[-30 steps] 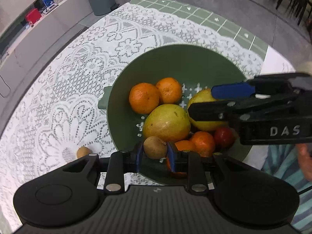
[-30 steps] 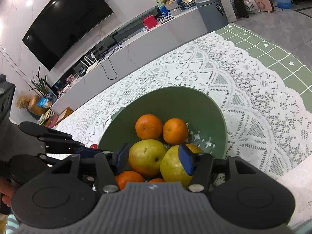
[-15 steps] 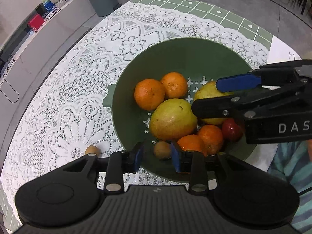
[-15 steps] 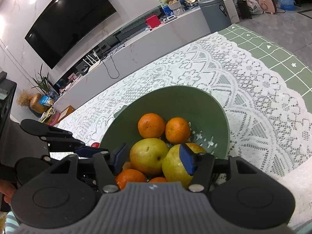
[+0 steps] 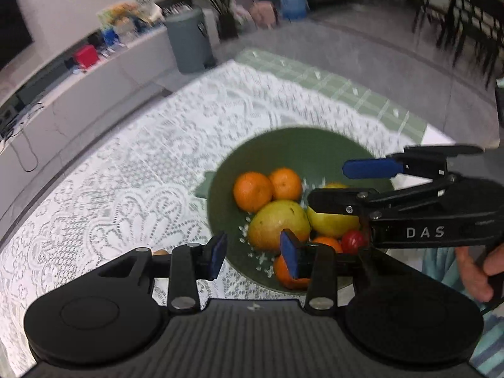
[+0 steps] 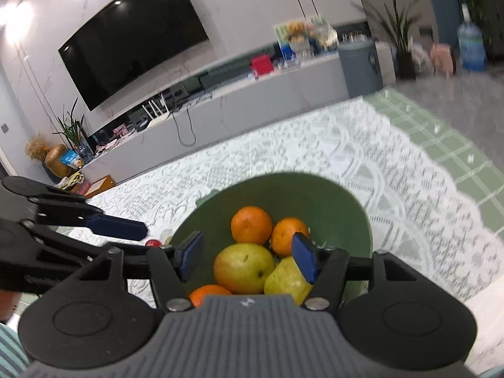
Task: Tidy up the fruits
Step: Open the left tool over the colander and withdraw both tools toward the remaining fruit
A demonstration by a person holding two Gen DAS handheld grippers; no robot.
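Observation:
A green colander bowl point(image 5: 299, 145) on the lace tablecloth holds two oranges point(image 5: 252, 190), a large yellow-green pear point(image 5: 278, 223), a yellow fruit point(image 5: 330, 222), more oranges point(image 5: 326, 242) and a small red fruit point(image 5: 351, 241). My left gripper point(image 5: 253, 253) is open and empty, raised above the bowl's near-left rim. My right gripper point(image 6: 249, 256) is open and empty over the bowl, with the pear point(image 6: 244, 267) between its fingers in view; it also shows from the side in the left wrist view point(image 5: 334, 186). A small brown fruit point(image 5: 160, 252) lies on the cloth left of the bowl.
The lace cloth point(image 5: 126, 173) spreads left and beyond the bowl over a green checked cloth point(image 6: 456, 145). A small red fruit point(image 6: 152, 243) lies on the table left of the bowl. A grey bin point(image 5: 189, 42) and TV bench stand behind.
My left gripper let go of the small brown fruit into the bowl, opened wider, and has lifted and tilted up. My right gripper has also risen and stays open.

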